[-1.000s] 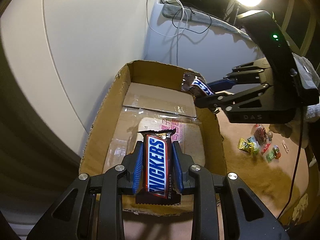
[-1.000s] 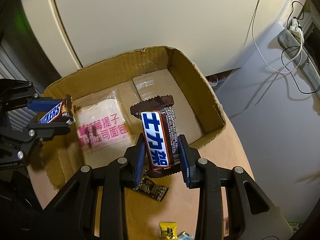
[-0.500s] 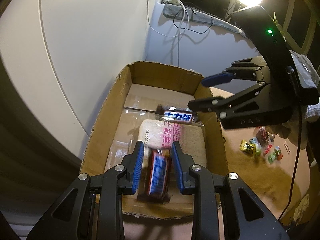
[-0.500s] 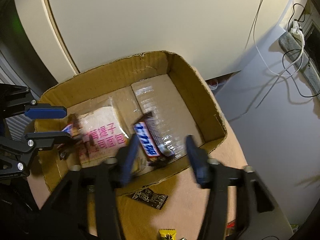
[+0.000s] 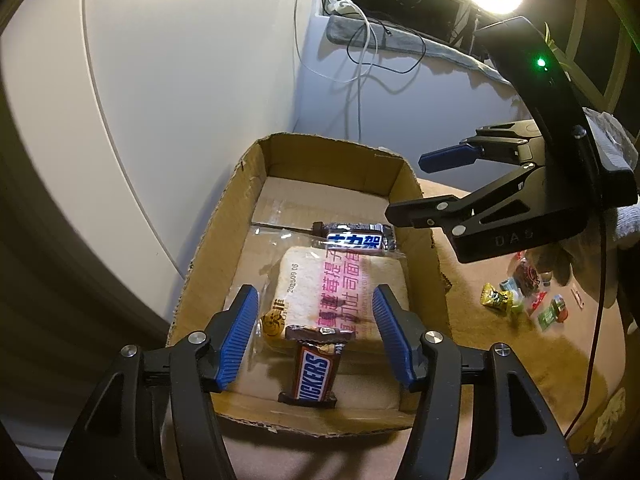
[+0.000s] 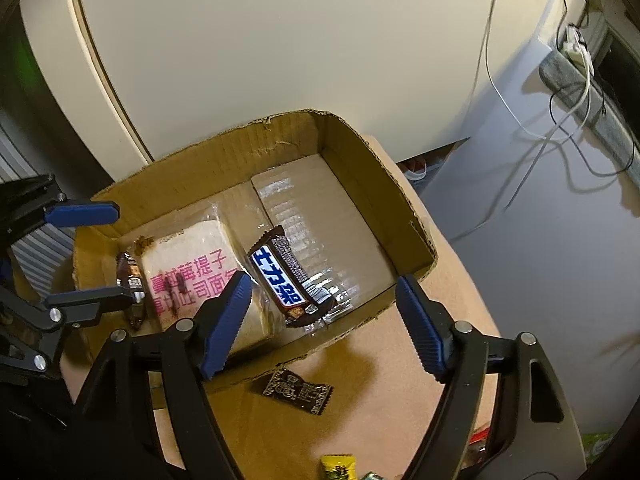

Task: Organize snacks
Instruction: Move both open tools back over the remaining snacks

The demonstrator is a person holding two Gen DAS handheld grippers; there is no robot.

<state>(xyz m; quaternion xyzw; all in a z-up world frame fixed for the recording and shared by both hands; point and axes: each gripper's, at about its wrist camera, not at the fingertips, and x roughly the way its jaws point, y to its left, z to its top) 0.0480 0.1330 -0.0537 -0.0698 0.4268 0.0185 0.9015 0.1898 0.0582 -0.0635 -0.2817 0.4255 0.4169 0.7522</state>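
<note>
While left view lacks it, right shows dark packet (image 6: 297,393) outside box (image 6: 404,216).

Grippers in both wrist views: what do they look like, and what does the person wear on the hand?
Both the left gripper and right gripper are black skeletal linkages with silver pivot screws and ribbed blue finger pads. The right one carries "DAS" lettering, a green indicator light and a thin red cable. The hand wears a grey knit glove.
</note>
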